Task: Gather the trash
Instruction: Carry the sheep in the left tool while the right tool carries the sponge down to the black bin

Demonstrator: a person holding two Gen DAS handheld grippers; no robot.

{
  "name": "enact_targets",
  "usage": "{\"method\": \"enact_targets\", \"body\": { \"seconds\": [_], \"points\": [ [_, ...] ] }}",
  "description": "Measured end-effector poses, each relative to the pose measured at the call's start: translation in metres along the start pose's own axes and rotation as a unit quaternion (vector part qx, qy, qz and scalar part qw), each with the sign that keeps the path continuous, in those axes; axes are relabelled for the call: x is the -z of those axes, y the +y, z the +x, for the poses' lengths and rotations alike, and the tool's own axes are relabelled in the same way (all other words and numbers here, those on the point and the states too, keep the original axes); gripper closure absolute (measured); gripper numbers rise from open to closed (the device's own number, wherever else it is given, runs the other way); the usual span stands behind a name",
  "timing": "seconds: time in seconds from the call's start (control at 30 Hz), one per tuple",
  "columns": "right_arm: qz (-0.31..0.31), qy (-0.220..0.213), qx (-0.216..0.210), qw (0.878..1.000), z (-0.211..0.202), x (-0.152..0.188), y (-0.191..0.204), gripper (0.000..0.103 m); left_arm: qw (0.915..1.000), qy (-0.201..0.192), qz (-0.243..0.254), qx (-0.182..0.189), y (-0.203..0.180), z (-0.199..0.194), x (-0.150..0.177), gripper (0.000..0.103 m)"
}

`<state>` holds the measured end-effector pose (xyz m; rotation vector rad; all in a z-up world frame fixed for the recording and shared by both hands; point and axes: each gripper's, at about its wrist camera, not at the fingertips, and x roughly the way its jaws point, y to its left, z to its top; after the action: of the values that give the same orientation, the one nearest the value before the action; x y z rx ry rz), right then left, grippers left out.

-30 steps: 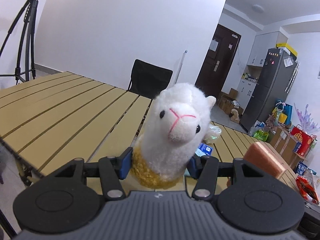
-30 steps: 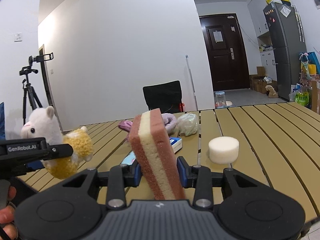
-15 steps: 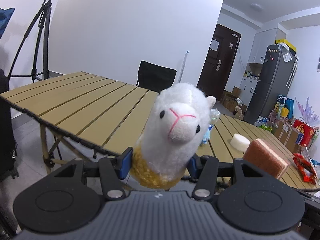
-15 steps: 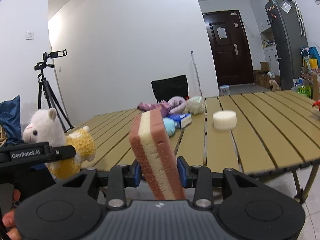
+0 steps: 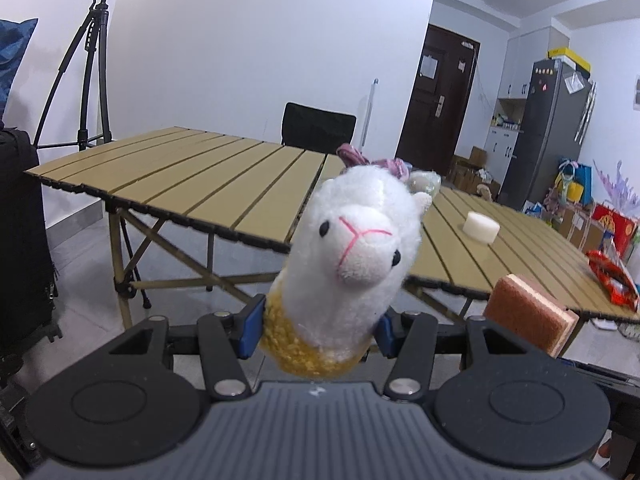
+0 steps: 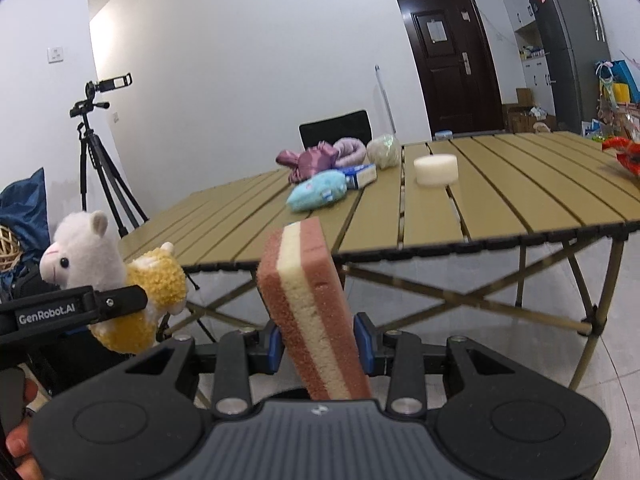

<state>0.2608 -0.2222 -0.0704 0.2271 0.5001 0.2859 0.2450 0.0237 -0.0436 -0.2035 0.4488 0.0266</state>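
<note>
At lower left of the right wrist view, the left gripper (image 6: 120, 300) has its fingers clamped on the alpaca plush (image 6: 116, 280) at the yellow woolly body, white head sticking out free. Same grip seen centre frame in the left wrist view: blue pads pressed into the wool on both sides.

Lower centre of the right wrist view: right gripper (image 6: 320, 346) closed on the layered sponge (image 6: 308, 300), standing tilted, pads on its two pink faces.

Upper centre to right: counter (image 6: 500, 196) set back from both grippers, floor visible beneath its edge. On it, well apart from both loads: blue soft toy (image 6: 318, 195), purple cloth (image 6: 320, 156), white foam disc (image 6: 435, 170), red wrapper (image 6: 622, 156) at far right.

Judgement: carry step, both items off the counter, heading to a bin not in view. Keep both grips steady; both loads are compressible, so any slackening lets them slip. Sponge is held low on its length, so avoid sharp swings that would lever it out. Release only above the bin.
</note>
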Motion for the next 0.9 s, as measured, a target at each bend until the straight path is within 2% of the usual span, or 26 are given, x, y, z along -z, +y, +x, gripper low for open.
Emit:
{"method": "enact_targets", "body": {
  "seconds": [0.43, 0.9],
  "points": [
    [-0.004, 0.069, 0.007, 0.998, -0.005, 0.044, 0.005, 0.068, 0.9981, 0.057, 0.022, -0.005, 0.000, -0.017, 0.051, 0.048],
    [-0.021, 0.169, 0.026, 0.985, 0.008, 0.105, -0.004, 0.068, 0.9890, 0.136, 0.056, -0.008, 0.013, -0.013, 0.104, 0.048]
  ]
}}
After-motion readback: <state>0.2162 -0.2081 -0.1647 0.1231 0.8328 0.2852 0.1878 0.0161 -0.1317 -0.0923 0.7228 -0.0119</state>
